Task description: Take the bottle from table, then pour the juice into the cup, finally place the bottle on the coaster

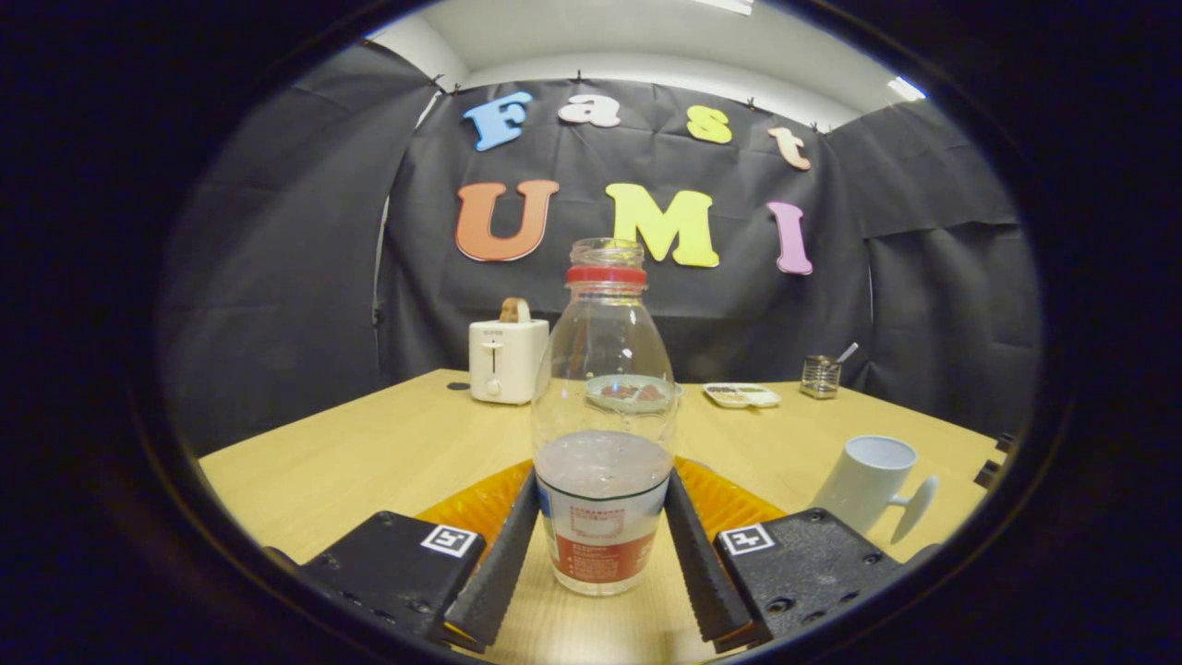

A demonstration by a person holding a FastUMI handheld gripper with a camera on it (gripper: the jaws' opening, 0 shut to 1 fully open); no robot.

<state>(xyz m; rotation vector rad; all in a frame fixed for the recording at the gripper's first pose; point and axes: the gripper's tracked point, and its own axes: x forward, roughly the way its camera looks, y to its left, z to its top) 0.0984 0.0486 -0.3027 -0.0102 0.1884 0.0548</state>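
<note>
1. We see the gripper point(602, 545) with its fingers on either side of the bottle point(604, 434), flanking the lower body; whether both press on it we cannot tell
2. The bottle stands upright near the table's point(369, 453) front edge, uncapped, liquid filling its lower part
3. The orange coaster point(480, 503) lies just behind the bottle, showing on both sides of the fingers
4. The cup point(868, 480) sits toward the table's right edge, well apart from the bottle
5. We judge the task at its first step: bottle not yet lifted, pouring and placing on the coaster remain
6. A toaster point(506, 358) stands near the far edge
</note>
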